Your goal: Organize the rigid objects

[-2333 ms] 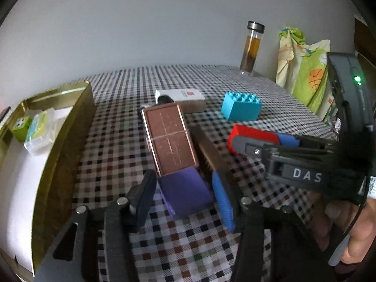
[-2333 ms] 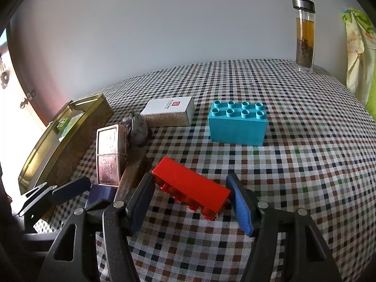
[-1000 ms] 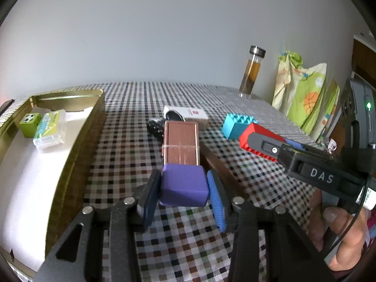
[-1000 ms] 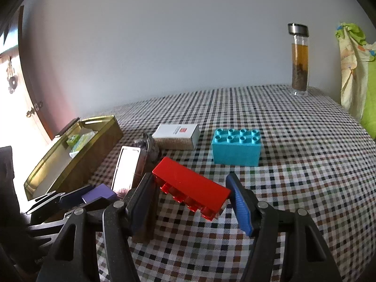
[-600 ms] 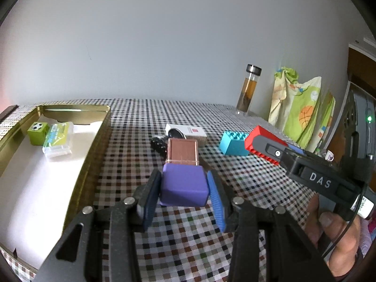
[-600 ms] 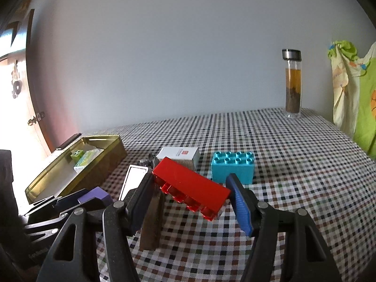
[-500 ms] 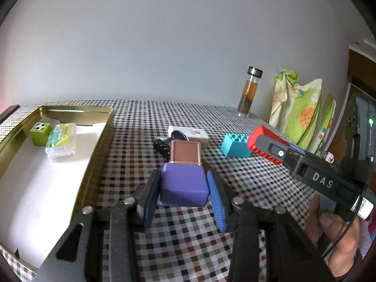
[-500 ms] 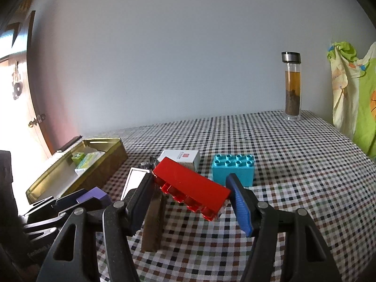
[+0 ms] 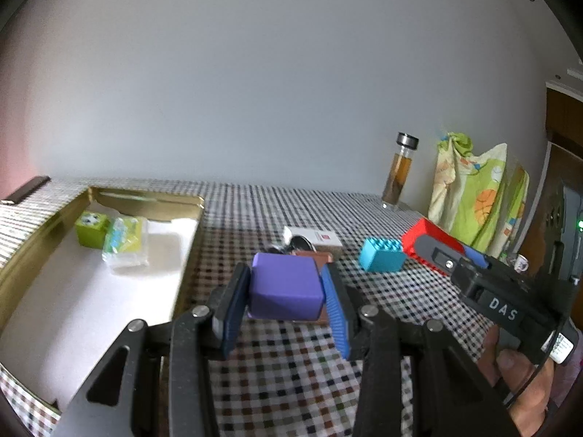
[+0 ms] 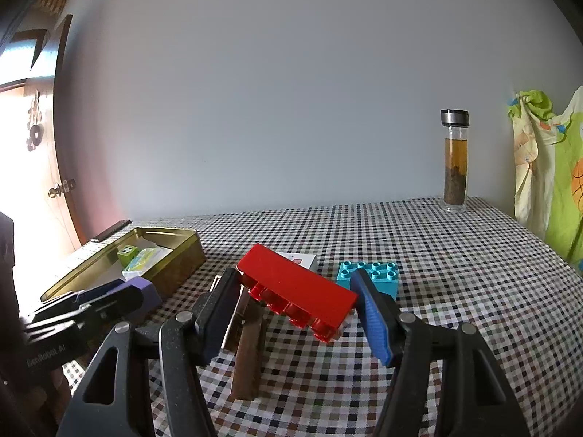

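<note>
My left gripper [image 9: 286, 291] is shut on a purple block [image 9: 286, 286] and holds it above the checked table, right of the gold tray [image 9: 189, 240]. My right gripper [image 10: 297, 296] is shut on a long red brick [image 10: 295, 286], held tilted in the air. The red brick [image 9: 428, 236] and the right gripper also show at the right of the left wrist view. The left gripper and purple block [image 10: 145, 287] show at the left of the right wrist view. The tray [image 10: 182, 251] holds a green cube [image 9: 91, 227] and a clear green packet [image 9: 125, 242].
On the table lie a teal brick [image 9: 380, 258], a white box [image 9: 320, 238], a copper-coloured case [image 9: 315, 258], a brown bar [image 10: 249, 355] and a dark small object. A glass bottle [image 10: 454, 160] stands at the back right. A green patterned bag [image 9: 473, 196] hangs right.
Both grippers have risen with their blocks. The left gripper closed on the purple block, lifted it off the table and shifted toward the tray. The red brick stays gripped.
</note>
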{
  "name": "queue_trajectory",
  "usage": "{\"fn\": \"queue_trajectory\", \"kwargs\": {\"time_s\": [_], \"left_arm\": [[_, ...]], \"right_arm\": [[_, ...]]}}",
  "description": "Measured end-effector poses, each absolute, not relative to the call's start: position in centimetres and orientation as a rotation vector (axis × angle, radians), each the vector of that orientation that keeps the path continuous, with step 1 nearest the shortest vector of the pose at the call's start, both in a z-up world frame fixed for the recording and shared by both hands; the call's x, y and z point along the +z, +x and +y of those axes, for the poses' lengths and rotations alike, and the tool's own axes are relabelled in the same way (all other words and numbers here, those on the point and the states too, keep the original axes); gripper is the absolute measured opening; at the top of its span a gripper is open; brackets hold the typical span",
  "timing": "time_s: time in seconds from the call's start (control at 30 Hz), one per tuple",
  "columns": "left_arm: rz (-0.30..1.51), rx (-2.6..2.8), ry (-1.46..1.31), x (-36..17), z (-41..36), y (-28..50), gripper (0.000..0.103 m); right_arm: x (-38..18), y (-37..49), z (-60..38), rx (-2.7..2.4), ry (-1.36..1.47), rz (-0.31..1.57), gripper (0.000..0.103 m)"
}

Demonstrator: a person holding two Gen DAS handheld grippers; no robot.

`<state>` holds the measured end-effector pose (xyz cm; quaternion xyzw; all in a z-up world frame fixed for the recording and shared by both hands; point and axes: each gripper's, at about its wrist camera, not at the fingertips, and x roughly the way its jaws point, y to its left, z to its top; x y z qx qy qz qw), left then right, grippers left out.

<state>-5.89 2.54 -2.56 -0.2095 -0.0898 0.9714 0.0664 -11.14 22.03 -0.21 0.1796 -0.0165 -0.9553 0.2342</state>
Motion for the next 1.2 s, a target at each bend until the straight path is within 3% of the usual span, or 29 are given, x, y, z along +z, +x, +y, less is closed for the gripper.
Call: {"fn": "queue_trajectory", "kwargs": {"time_s": [1.2], "left_arm": [[-0.202, 3.091, -0.476, -1.9, 0.4, -4.8, 0.040]], "right_arm": [[0.1, -9.7, 15.7, -2.551, 0.371, 0.070, 0.065]]}}
